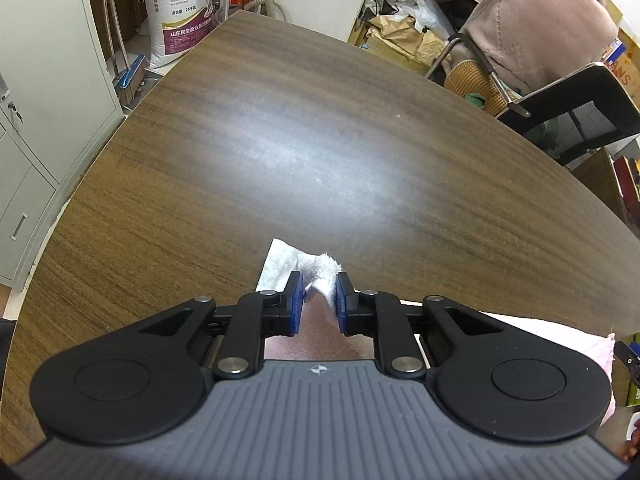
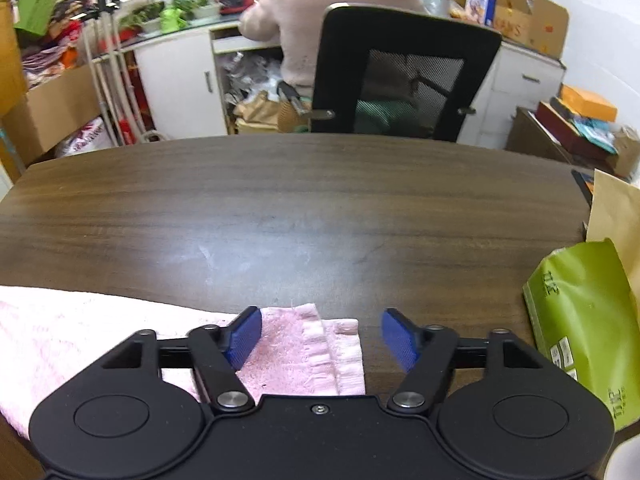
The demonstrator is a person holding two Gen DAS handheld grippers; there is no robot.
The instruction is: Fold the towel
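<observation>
A pale pink towel (image 2: 288, 352) lies flat at the near edge of the brown wooden table (image 2: 300, 208). In the right wrist view my right gripper (image 2: 320, 336) stands open over the towel's right end, its blue pads (image 2: 244, 336) apart and pressing on nothing. In the left wrist view my left gripper (image 1: 319, 300) is shut on a bunched corner of the towel (image 1: 322, 270), which pokes up whitish between the blue pads. More of the towel (image 1: 560, 336) shows pink at the lower right behind the gripper body.
A green packet (image 2: 580, 328) and a brown paper envelope (image 2: 616, 212) lie at the table's right edge. A person in a pink top (image 2: 320, 12) sits on a black mesh chair (image 2: 404, 76) beyond the far edge. Cabinets and a flour sack (image 1: 180, 12) stand around.
</observation>
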